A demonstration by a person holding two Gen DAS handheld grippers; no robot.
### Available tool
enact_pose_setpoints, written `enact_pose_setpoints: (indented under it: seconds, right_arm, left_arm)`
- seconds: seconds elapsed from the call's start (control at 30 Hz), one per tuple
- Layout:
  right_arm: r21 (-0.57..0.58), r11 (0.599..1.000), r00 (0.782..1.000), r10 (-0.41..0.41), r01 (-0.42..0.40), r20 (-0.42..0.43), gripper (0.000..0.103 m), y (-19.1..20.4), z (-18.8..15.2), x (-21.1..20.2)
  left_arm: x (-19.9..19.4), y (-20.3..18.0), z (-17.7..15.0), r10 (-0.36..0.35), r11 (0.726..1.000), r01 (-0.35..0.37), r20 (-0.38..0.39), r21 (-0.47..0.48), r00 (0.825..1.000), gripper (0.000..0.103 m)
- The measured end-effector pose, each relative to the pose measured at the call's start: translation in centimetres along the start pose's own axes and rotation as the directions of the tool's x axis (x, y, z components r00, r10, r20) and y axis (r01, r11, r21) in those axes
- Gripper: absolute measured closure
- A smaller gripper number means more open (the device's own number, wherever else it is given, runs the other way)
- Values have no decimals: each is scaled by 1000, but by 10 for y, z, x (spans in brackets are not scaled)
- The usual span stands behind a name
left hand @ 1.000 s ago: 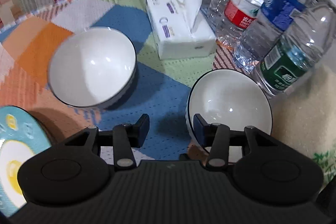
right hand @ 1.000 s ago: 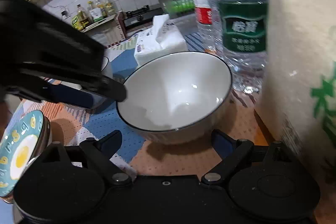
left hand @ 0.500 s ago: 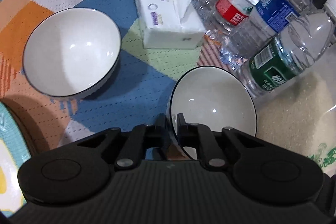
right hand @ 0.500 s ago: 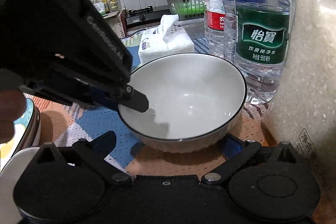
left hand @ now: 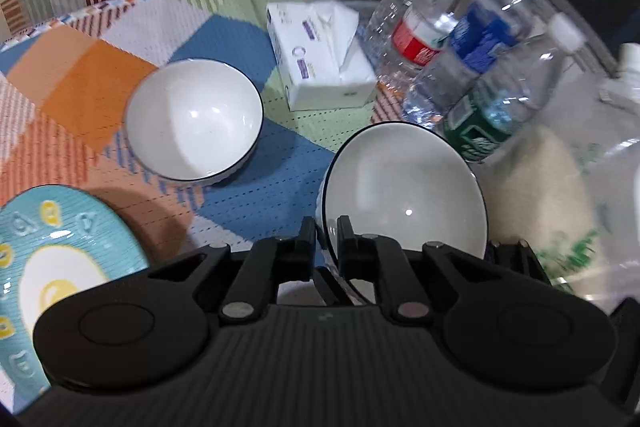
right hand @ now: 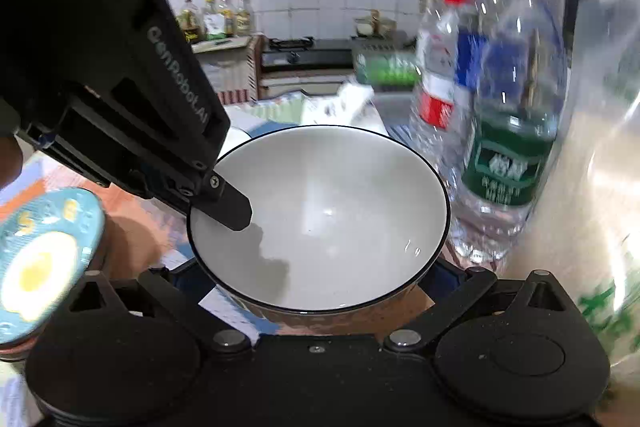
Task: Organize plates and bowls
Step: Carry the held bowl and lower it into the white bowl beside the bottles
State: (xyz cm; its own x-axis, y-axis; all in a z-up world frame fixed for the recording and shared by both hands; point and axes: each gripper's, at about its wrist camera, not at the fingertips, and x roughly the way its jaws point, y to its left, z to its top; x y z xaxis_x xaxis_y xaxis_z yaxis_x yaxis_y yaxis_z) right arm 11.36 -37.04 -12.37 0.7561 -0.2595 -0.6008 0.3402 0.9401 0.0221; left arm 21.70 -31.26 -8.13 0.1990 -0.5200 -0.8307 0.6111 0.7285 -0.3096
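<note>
Two white bowls on the desk — left tool (left hand: 324,235) is pinched on the near bowl (left hand: 404,187) rim, beside the bottles (left hand: 480,67). Right tool (right hand: 320,291) spread wide, holding nothing, straddling it. Judging: pickup step; next, lift w/o tipping and nest in far bowl (left hand: 194,119). Plate (left hand: 60,259) cut off; bottles blurred.

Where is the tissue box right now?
In the left wrist view, the tissue box sits on the patchwork cloth, behind the two white bowls, between the free bowl on its left and the water bottles on its right.
</note>
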Motion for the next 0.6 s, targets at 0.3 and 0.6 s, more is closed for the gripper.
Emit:
enact_pose_setpoints:
  seconds: [0.3,0.6]
  right_arm:
    - [-97,974,977,208,-204,37,0,10,10,-55]
    - [-170,949,962,273,-267,12,0,25,-7,-73]
  left_arm:
    - [-74,15,-27,-45,999,45,47,0,998,92]
    - [-80,37,-62,-49,996,48,-10,-73,999,92]
